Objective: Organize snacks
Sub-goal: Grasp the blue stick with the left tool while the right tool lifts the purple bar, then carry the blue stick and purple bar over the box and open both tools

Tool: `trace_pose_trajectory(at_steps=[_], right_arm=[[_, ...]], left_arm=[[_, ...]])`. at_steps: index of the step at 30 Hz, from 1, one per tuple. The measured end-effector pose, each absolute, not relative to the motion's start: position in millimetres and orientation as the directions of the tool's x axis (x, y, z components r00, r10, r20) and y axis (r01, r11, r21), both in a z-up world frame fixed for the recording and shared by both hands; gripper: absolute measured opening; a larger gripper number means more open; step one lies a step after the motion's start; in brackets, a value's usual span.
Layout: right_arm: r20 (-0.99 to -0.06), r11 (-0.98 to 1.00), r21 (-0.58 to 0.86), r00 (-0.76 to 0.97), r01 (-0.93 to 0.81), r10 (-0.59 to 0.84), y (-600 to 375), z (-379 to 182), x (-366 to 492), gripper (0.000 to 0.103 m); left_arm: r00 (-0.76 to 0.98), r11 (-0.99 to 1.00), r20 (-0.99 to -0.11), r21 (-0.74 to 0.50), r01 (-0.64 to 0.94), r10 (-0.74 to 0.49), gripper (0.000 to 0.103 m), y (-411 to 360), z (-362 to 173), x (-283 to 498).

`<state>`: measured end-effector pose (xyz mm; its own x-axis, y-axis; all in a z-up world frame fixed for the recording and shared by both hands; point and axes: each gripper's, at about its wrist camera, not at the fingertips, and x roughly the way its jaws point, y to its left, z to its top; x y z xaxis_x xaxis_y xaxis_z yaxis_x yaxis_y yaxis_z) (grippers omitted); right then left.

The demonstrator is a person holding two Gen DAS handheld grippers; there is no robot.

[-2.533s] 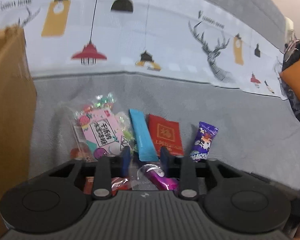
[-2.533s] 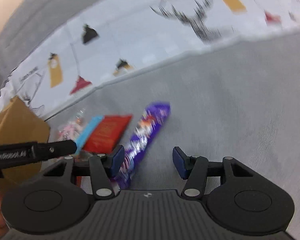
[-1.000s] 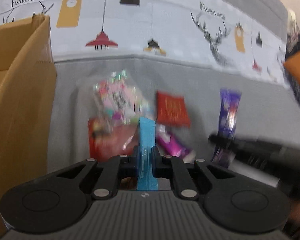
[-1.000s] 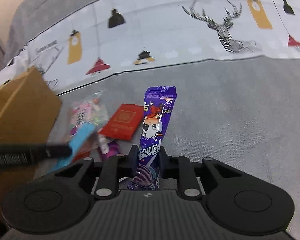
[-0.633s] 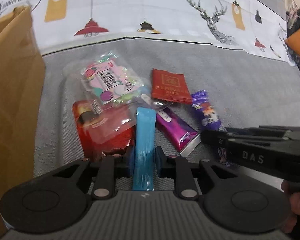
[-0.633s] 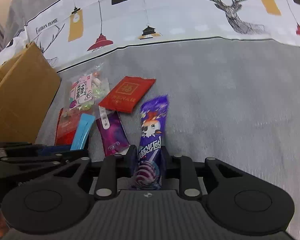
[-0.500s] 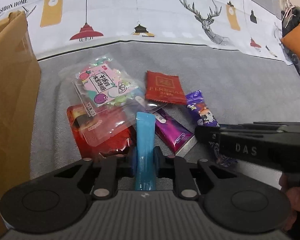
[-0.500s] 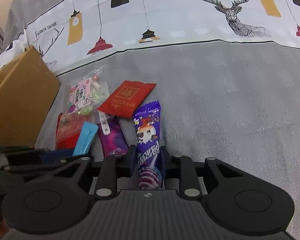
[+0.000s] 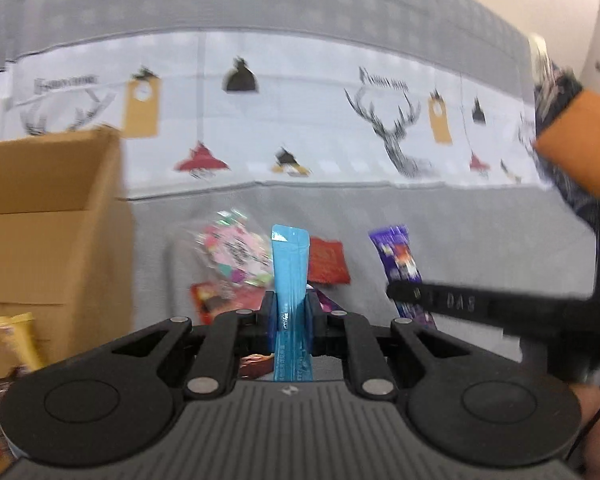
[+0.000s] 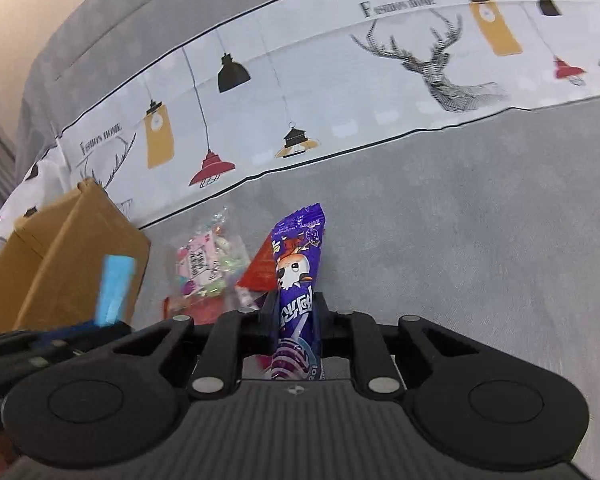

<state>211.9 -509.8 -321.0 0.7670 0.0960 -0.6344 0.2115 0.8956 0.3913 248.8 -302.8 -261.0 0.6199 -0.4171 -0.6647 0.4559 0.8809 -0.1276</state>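
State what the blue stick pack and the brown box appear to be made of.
Blue stick pack: likely plastic or foil film, smooth, slightly shiny, with a crimped top seal. Brown box: cardboard, matte tan, with stiff folded flaps.

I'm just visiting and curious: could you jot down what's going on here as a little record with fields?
surface: grey cloth with a lamp-and-deer print band
left tool: shut on a blue stick pack
right tool: closing on a purple candy pack
box: open cardboard, at the left
still lying on the cloth: pink sweets bag, red packet, red pouch
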Motion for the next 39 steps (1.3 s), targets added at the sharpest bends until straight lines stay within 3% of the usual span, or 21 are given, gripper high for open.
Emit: trace_pose_trajectory(at_steps=[7,12,20,31,34,39], right_arm=[[-0.606,0.902,0.382,0.792,0.202,0.079,-432.0,-276.2,178.6,0.017],[-0.553,0.934,0.347,0.823,0.083,0.133,-362.1,-229.1,165.5,0.017],[-0.462,0.968,0.248,0.875,-0.033,0.148,-267.2,-161.7,158.0,0.017],[-0.520,0.971,0.197,0.826,-0.133,0.218,-163.0,-202.4,205.6,0.017],[-0.526,0.968,0.205,0.818,-0.145,0.234,-166.4,-211.0,223.3,0.017],[-0.601,0.961,0.229,0.754,-0.152,0.263,-181.5,-241.0,253.6,0.017]], left_arm=[[0.706,0.898,-0.559,-0.216,0.383,-0.435,0.015,-226.2,-200.5,234.4],[0.777,0.902,-0.459,-0.244,0.356,-0.431,0.015,-171.1,-160.9,224.5],[0.849,0.902,-0.355,-0.330,0.279,-0.392,0.015,-75.1,-136.7,224.7],[0.839,0.939,-0.470,-0.321,0.124,-0.272,0.015,-10.1,-177.9,267.0],[0.849,0.963,-0.482,-0.248,0.106,-0.217,0.015,-17.6,-183.7,278.0],[0.787,0.991,-0.606,-0.126,0.052,-0.118,0.015,-38.2,-214.5,301.7]])
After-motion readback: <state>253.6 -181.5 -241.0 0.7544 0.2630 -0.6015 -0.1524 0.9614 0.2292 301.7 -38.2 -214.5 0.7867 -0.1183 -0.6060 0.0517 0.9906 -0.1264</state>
